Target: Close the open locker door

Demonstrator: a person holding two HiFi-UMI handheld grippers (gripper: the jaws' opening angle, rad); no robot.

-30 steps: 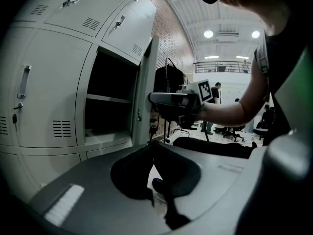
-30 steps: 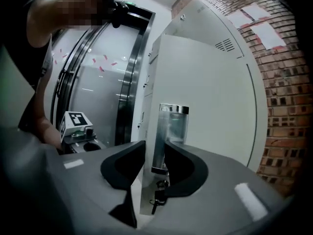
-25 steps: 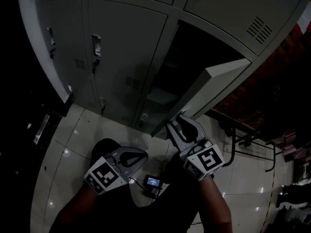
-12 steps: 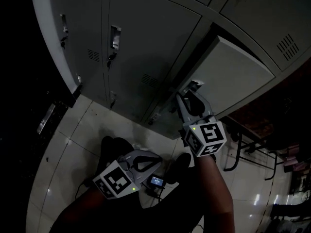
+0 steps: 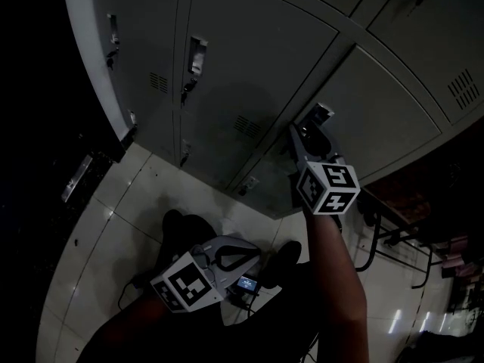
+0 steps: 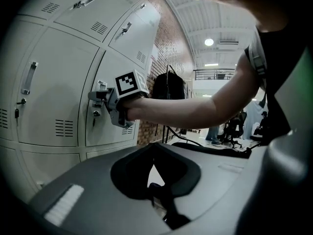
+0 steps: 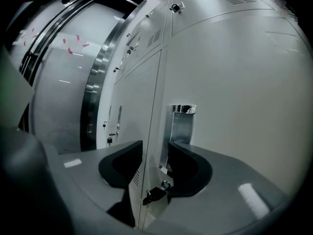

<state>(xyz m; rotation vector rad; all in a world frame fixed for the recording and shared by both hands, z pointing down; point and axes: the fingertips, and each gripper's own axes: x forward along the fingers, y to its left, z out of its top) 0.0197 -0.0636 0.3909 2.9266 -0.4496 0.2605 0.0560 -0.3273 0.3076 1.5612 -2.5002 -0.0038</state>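
Observation:
The grey locker door [image 5: 378,116] now lies flush with the doors around it. My right gripper [image 5: 305,131] is at the door's left edge, just below the chrome handle recess [image 5: 322,115]. In the right gripper view its jaws [image 7: 155,156] are opening. They stand either side of the door seam [image 7: 157,106], with the handle recess [image 7: 182,124] and a keyed lock [image 7: 155,194] between them; the pads press on nothing. The left gripper view shows the right gripper [image 6: 99,96] against the door [image 6: 124,58]. My left gripper [image 5: 254,252] hangs low by my legs, shut and empty [image 6: 155,148].
More grey lockers [image 5: 242,74] with handles and small locks fill the wall to the left. A small device with a lit screen [image 5: 241,283] lies on the tiled floor [image 5: 98,218] by my feet. A black metal frame [image 5: 374,229] stands at the right.
The door has swung from wide open to flush with the frame. My right gripper went up and forward with it, and its jaws have widened. The left gripper barely moved.

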